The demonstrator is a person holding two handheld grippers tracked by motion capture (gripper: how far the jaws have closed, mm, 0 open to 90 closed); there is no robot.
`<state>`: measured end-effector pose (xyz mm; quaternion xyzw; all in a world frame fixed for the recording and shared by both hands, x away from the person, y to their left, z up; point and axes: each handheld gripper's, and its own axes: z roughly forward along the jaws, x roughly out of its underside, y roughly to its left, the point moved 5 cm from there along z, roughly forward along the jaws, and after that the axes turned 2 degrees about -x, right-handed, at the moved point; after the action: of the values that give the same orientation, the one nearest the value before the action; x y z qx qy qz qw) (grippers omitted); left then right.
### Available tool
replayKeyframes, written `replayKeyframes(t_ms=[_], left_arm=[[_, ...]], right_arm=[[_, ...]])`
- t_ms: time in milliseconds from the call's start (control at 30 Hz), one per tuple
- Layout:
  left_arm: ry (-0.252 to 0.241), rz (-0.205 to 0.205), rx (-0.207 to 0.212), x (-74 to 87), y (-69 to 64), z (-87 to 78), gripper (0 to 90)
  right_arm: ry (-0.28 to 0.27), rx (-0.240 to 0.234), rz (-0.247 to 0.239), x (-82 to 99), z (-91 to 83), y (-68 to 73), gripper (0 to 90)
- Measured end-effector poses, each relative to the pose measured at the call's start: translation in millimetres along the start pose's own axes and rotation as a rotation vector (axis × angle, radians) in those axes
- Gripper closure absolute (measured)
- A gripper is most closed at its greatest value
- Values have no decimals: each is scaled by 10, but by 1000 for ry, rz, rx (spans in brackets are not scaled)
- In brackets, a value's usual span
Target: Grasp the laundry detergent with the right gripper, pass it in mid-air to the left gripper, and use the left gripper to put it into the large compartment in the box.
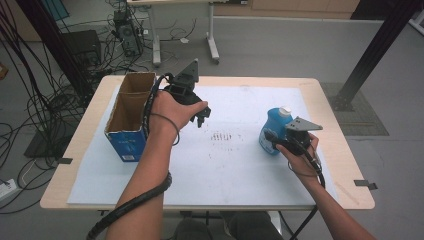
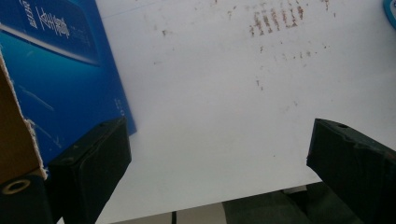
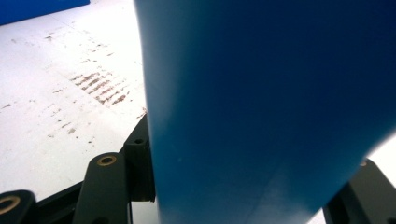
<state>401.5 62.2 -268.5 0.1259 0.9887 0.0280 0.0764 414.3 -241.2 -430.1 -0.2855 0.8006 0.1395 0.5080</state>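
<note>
Forearms come in from the near edge of the table [image 1: 330,190] in the high view, each hand carrying a two-jaw gripper. At the right, the right gripper [image 1: 274,140] is clamped around the lower body of a blue bottle [image 1: 274,127] with a white cap, which stands upright on the white mat [image 1: 225,165] toward the right side, well apart from everything else on the table. In the right gripper view the blue bottle [image 3: 266,107] rises between the two black jaws, and both jaws sit tight against its sides, so the grip is closed on it.

Further left and farther back, the left gripper [image 1: 200,114] hangs over the mat just to the right of an open cardboard box [image 1: 131,115] with blue printed sides and a brown inside. That box stands at the left end of the mat, its open top facing up. In the left gripper view the jaws stand wide apart with nothing between them, bare mat showing in the gap; the blue side of the cardboard box [image 2: 60,84] lies just beside the left-hand jaw.

Between the two grippers, near the middle of the mat, a patch of small brown scuff marks [image 1: 225,136] shows, and it also appears in the left gripper view [image 2: 275,18] and the right gripper view [image 3: 100,86].
</note>
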Motion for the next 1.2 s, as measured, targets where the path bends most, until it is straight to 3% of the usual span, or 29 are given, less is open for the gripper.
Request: replayKeyframes(t_ms=[967,1200], left_arm=[[-8,3,12,17,-4,-31,65],[-13,-13,10,24,30,-35,65]], right_arm=[[2,-8,4,2,-3,-7,418],[2,-12,6,2,-3,-10,418]])
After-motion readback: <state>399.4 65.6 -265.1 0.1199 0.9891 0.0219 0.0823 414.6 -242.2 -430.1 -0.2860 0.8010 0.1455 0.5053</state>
